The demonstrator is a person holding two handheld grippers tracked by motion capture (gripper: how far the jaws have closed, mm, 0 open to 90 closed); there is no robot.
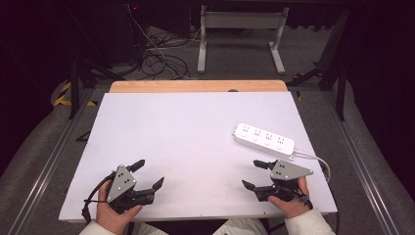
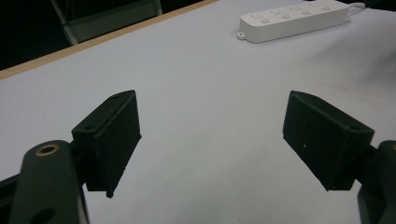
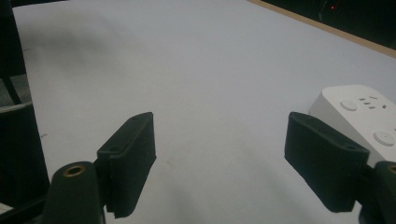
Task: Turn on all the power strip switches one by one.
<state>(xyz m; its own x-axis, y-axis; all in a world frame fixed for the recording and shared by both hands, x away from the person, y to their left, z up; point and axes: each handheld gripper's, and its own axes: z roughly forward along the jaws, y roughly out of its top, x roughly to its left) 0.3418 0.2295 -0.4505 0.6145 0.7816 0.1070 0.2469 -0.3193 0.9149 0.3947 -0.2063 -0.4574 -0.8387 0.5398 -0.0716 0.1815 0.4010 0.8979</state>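
Note:
A white power strip [image 1: 264, 139] lies on the right side of the white table [image 1: 186, 127], its cable trailing toward the right edge. My left gripper [image 1: 148, 174] rests near the front left, jaws wide open with nothing between them; the left gripper view shows the power strip [image 2: 294, 18] far ahead at the upper right. My right gripper [image 1: 254, 175] sits near the front right, open and empty, just in front of the strip. In the right gripper view, the power strip [image 3: 359, 109] lies close behind the right-hand jaw, apart from it.
The table's far edge is a wooden strip [image 1: 195, 86]. Beyond it on the floor stand a white metal frame [image 1: 240, 34] and tangled cables [image 1: 156, 58]. Metal rails [image 1: 54, 152] run along both sides of the table.

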